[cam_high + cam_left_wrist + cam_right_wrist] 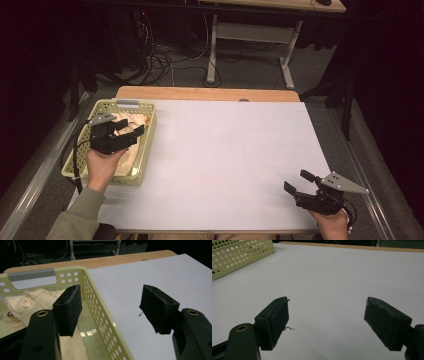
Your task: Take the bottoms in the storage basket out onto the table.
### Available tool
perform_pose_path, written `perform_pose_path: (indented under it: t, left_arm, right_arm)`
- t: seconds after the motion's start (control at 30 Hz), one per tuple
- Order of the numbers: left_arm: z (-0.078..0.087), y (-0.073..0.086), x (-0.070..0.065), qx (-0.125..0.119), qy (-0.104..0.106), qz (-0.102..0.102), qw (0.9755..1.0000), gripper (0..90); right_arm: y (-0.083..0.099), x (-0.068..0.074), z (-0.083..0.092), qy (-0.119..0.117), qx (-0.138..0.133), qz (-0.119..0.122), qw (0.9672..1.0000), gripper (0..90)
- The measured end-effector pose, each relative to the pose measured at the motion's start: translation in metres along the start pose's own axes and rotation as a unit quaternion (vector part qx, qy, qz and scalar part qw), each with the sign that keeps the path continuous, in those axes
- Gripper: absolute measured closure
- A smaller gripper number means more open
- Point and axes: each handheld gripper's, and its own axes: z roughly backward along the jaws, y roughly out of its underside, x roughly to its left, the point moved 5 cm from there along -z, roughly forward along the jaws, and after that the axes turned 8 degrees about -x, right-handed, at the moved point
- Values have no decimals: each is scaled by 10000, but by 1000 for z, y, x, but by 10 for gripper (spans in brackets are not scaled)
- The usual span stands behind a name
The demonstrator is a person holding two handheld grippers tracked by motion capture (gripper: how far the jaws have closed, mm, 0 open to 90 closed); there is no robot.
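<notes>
A crumpled cream-coloured knitted garment (131,131) is lying in the pale yellow perforated plastic basket (146,150) at the left of the high view, looking soft, light and floppy, best pinched at a raised fold. The left gripper (131,128) is hovering over it with jaws wide and empty. At lower right, the right gripper (299,182) is waiting above the white table sheet (235,150), jaws wide, gripping nothing.

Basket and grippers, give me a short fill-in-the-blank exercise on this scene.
1. The cream cloth lies inside the ____.
2. The left gripper hangs over the basket with its jaws ____.
3. The right gripper hangs over the white table with ____ between its jaws.

Missing words: basket; open; nothing
</notes>
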Motion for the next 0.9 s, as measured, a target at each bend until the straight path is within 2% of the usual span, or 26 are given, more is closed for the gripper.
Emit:
perform_pose_path:
  t: [0.5,0.77,0.9]
  left_arm:
    - [-10,-4,7,88,11,108,9999,301]
    - [-14,-7,12,158,-106,81,9998,279]
    - [-16,-6,17,333,-162,108,9993,270]
  right_arm:
    - [0,0,0,4,1,12,10000,202]
    - [0,1,0,2,-5,14,10000,202]
    - [0,0,0,4,0,9,10000,202]
